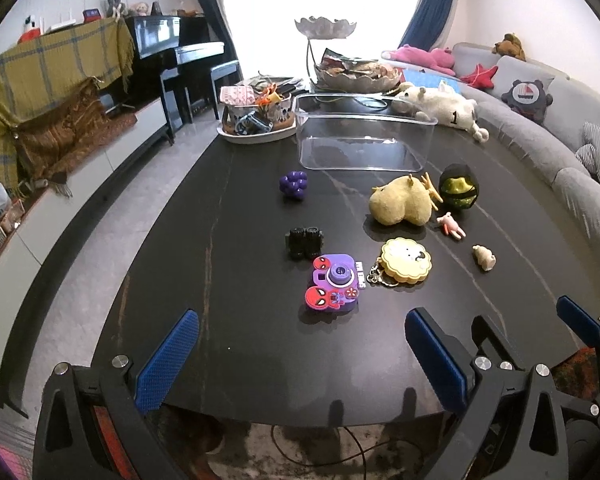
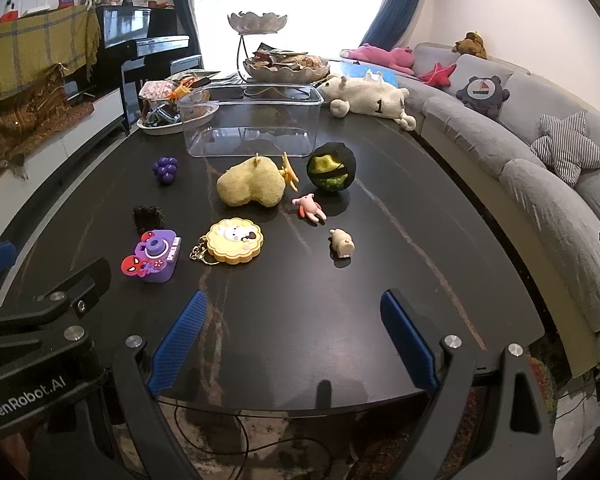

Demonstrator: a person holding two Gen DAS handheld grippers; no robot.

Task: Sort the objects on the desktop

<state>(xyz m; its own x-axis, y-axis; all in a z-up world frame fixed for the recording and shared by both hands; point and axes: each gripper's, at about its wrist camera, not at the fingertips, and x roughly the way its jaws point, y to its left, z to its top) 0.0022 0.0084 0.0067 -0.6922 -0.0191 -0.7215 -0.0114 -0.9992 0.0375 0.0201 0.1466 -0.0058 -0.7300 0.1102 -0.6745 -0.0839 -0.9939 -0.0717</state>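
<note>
I am standing at the near edge of the dark table [image 2: 380, 216], and nothing has been sorted yet as far as I can see.

The clear plastic bin [image 2: 252, 124] sits toward the far edge, in the middle, and looks empty; I take it to be where the small things go, so the whole job is still ahead.

Biggest of the loose pieces is the yellow plush [image 2: 250, 186], lying just in front of the bin. Right of it stands the green ball in its black netting [image 2: 331, 172], near but apart.

Closer to me is the yellow flower-shaped keychain [image 2: 235, 245], about mid-table, and left of it the purple toy camera [image 2: 155, 257], the piece nearest my left side. Just behind the camera sits a small black toy [image 1: 305, 241]; I cannot make out what it is.

Further back on the left is the purple grape toy [image 2: 165, 168], well apart from the rest.

Smallest are the pink figure [image 2: 310, 208], just in front of the plush and the ball, and the beige figure [image 2: 342, 244], a little nearer to me on the right.

My left tongs [image 1: 300, 356] hang over the near edge with jaws spread wide and nothing between them. My right tongs [image 2: 294, 340] are likewise wide and empty, hovering above bare tabletop. Eight pieces are left to move.
</note>
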